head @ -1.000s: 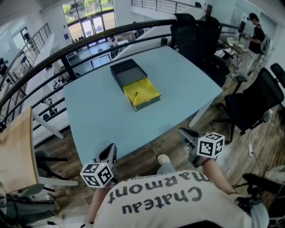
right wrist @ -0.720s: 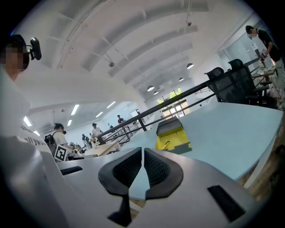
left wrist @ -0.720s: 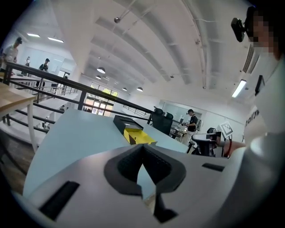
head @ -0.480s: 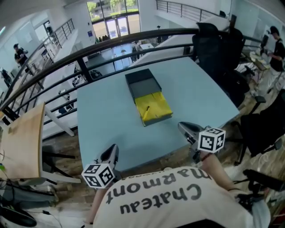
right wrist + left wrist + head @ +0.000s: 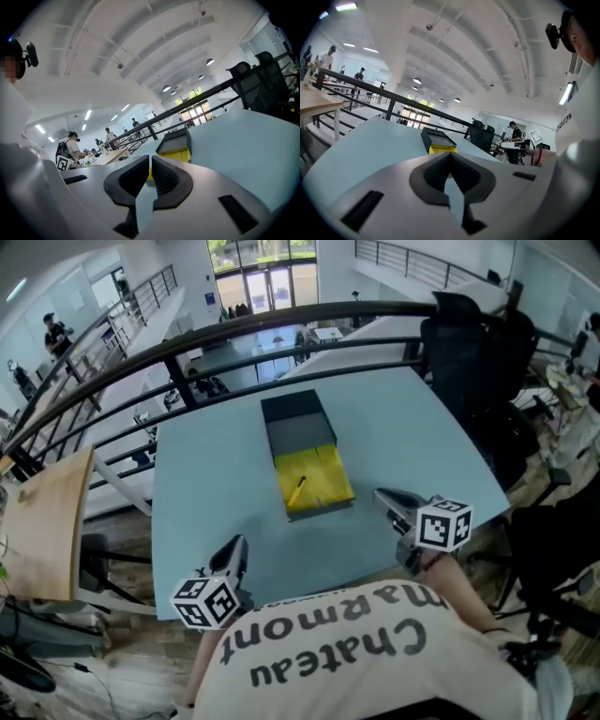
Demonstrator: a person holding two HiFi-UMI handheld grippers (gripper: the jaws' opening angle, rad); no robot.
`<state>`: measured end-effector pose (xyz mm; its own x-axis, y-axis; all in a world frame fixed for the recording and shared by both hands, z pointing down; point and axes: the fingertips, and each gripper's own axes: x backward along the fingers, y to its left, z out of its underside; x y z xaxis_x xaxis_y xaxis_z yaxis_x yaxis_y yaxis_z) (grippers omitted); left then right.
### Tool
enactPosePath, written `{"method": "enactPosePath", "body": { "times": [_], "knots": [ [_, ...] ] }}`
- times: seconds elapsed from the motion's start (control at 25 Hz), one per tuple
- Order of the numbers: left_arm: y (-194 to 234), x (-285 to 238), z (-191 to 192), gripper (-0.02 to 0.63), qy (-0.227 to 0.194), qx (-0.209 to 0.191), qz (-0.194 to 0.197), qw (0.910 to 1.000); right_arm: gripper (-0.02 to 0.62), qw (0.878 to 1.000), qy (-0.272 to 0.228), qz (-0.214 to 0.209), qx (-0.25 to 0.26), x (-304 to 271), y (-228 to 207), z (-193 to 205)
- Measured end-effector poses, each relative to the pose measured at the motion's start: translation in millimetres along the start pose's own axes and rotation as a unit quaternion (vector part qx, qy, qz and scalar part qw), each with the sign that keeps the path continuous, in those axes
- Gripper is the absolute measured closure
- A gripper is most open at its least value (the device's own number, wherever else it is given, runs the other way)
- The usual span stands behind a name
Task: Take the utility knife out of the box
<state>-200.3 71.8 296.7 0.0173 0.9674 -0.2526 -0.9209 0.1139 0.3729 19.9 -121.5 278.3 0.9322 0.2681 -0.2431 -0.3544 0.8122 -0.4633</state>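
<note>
The ribbed black pads [image 5: 468, 176] of the left gripper [image 5: 449, 154] are being held pressed together with nothing between them, and the jaws of the right gripper [image 5: 150, 158] are likewise being held closed and empty. Both smooth grey moulded shells are being carried low over the near edge of a pale blue table [image 5: 206, 474], whose flat matt top is seen lying bare around one open box [image 5: 298, 423]. Beyond the far edge a black tubular railing [image 5: 187, 345] is being shown curving past a bright open hall with white ceiling beams; a black mesh office chair [image 5: 469, 343] is seen at the right, a light wooden tabletop [image 5: 47, 521] at the left. The box is being shown as two rectangular halves, the farther dark grey, the nearer lined in yellow. The utility knife [image 5: 297, 491], slim and yellow with a dark tip, is seen lying slanted in the yellow half, well apart from both pairs of fingertips, ahead and between them
</note>
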Motion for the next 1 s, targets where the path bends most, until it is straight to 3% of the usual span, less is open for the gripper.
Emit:
{"method": "enactPosePath", "body": {
  "times": [0.44,0.72,1.0],
  "knots": [
    [-34.7,-51.2,4.3,0.603,-0.026,0.005,-0.021,0.9994,0.552,0.999,0.016,-0.037,0.017,-12.0,-57.0,-24.7],
    [-32.8,-55.5,21.5,0.603,-0.004,0.016,-0.043,0.9989,0.552,0.998,0.026,-0.061,-0.009,-20.3,-64.5,-7.8],
    [-15.1,-58.1,28.0,0.603,0.012,0.021,-0.048,0.9985,0.554,0.996,0.057,-0.058,-0.02,-35.0,-64.9,19.1]
  ]
}}
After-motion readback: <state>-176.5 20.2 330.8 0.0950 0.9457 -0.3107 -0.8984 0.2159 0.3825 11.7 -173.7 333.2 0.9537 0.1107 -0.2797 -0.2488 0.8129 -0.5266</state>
